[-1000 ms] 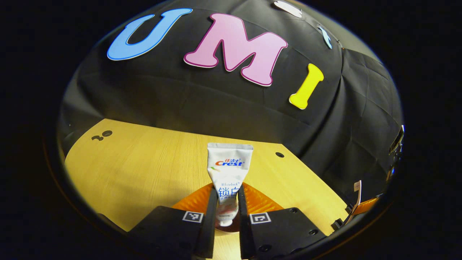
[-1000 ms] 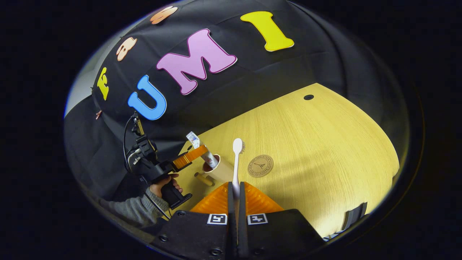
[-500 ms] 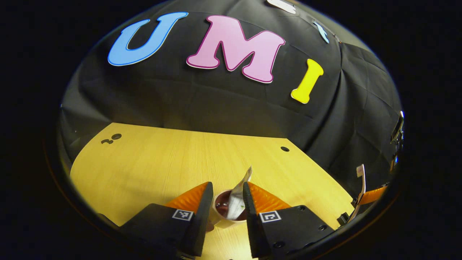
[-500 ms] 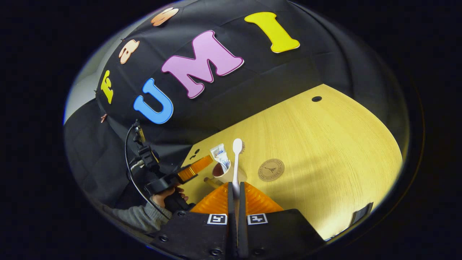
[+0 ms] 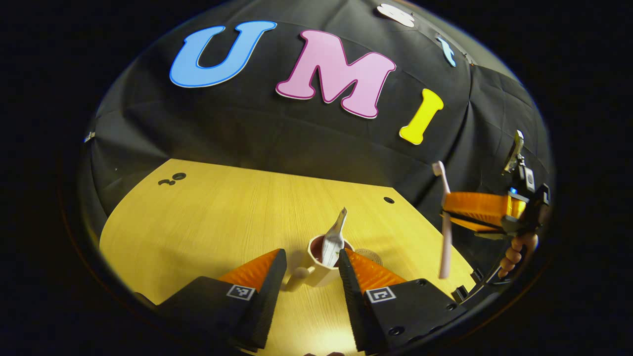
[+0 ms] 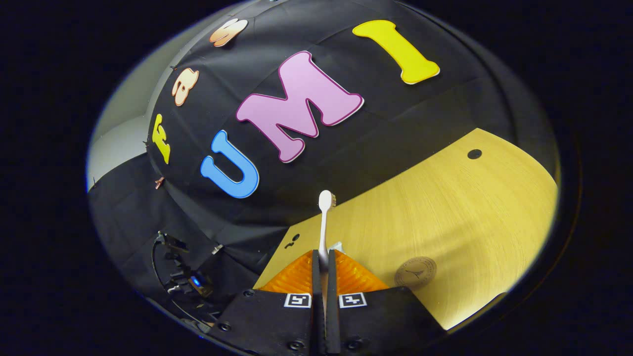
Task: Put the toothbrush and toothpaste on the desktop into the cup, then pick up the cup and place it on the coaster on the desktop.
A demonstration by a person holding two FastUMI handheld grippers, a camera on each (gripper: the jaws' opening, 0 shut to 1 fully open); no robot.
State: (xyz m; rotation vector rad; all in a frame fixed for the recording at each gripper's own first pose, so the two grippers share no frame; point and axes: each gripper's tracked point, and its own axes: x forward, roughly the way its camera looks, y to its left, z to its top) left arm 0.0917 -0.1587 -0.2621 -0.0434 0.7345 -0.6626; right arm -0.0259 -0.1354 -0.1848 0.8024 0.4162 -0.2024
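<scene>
The right hand-held gripper (image 6: 322, 262) has its two fingers pressed together on the handle of a white toothbrush (image 6: 324, 217), which stands upright with its bristled head at the top, bristles facing right. Beyond lies the pale wooden tabletop (image 6: 445, 207). A round brown coaster (image 6: 416, 272) rests flat on it, to the right of the gripper and apart from it. A small dark hole (image 6: 474, 154) sits at the far right.

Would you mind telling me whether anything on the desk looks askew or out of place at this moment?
Nothing looks wrong. The toothpaste leans in the upright cup, between the open left gripper fingers. The right gripper holds the toothbrush in the air, and the coaster lies flat on the desk.
</scene>
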